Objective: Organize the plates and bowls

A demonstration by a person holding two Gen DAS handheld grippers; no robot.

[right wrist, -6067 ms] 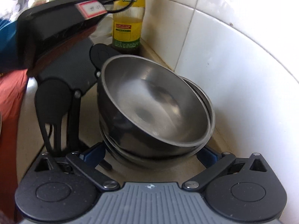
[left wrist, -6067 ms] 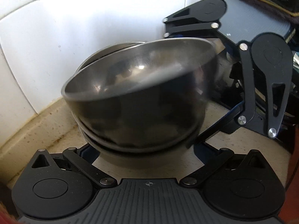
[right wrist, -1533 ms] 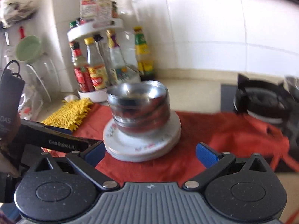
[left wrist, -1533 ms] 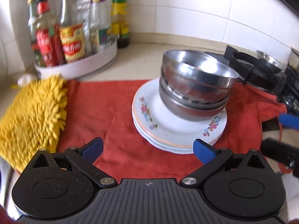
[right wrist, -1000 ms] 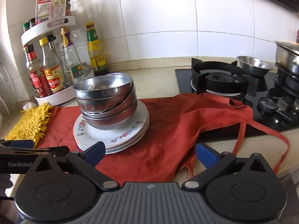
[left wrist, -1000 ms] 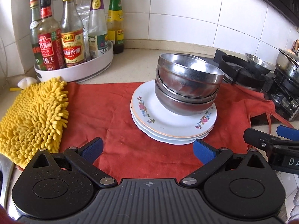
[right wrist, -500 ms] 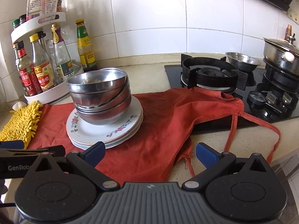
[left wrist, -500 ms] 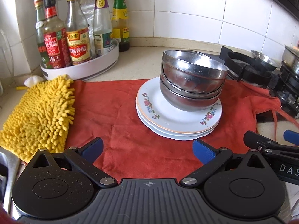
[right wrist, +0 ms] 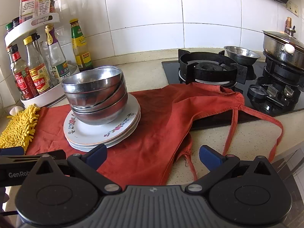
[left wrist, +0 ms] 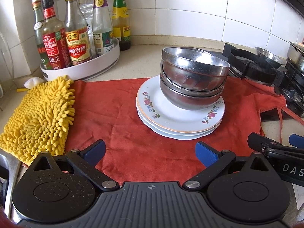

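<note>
A stack of nested steel bowls (left wrist: 191, 79) (right wrist: 96, 98) rests on a stack of white floral plates (left wrist: 180, 121) (right wrist: 98, 133), which lies on a red cloth (left wrist: 117, 117) (right wrist: 167, 117). The top bowls sit tilted. My left gripper (left wrist: 150, 150) is open, hanging in front of the plates with nothing between its blue pads. My right gripper (right wrist: 152, 154) is open too, in front and to the right of the plates, over the cloth's edge. Each gripper shows at the edge of the other's view.
A white turntable rack of sauce bottles (left wrist: 76, 43) (right wrist: 36, 72) stands at the back left by the tiled wall. A yellow chenille mitt (left wrist: 38, 115) (right wrist: 19, 127) lies left of the cloth. A gas stove (right wrist: 210, 66) with a small steel bowl (right wrist: 241, 55) and a pot (right wrist: 283, 47) is on the right.
Both grippers have drawn back from the bowls, which six seconds ago filled the views against the wall. In the last half second the views barely shifted; the stack stands still.
</note>
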